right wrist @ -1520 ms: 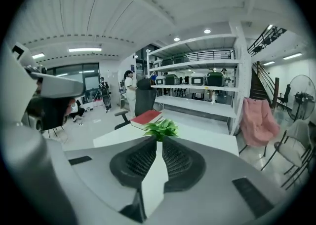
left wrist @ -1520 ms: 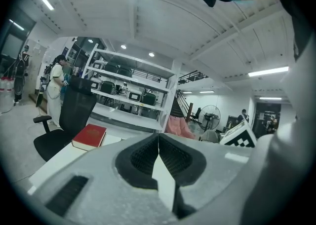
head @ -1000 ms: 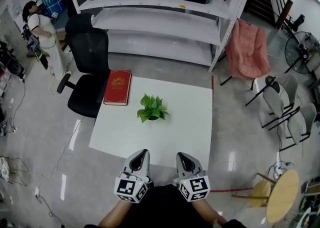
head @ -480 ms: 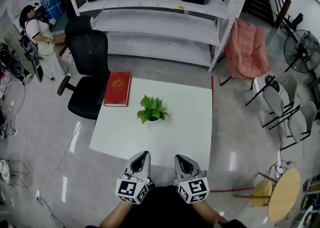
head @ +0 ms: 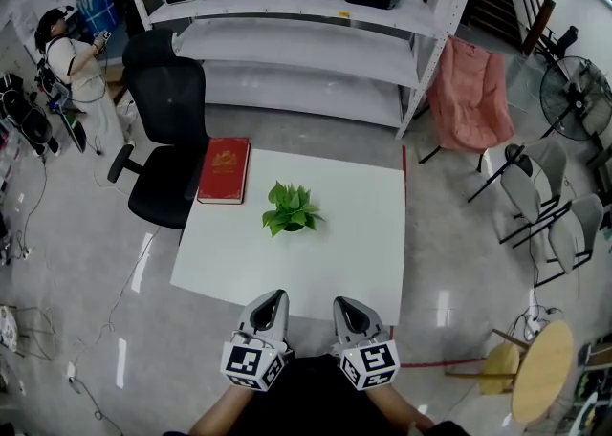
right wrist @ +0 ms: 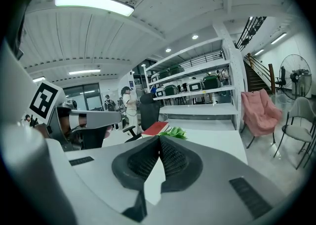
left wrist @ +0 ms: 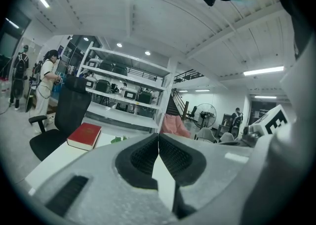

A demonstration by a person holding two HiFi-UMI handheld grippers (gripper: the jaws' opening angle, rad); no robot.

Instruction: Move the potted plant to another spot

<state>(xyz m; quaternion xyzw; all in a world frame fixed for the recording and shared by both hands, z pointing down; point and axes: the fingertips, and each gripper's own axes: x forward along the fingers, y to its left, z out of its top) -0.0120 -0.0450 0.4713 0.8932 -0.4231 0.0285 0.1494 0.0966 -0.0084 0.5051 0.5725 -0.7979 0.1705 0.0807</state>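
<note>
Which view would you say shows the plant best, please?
The head view: the plant shows whole from above, near the middle of the table. The right gripper view catches only a low clump of leaves beyond its shut jaws; the left gripper view shows barely a sliver of green.

Plant (head: 291,208) mid table (head: 354,262), book (head: 225,168) at its left.
</note>
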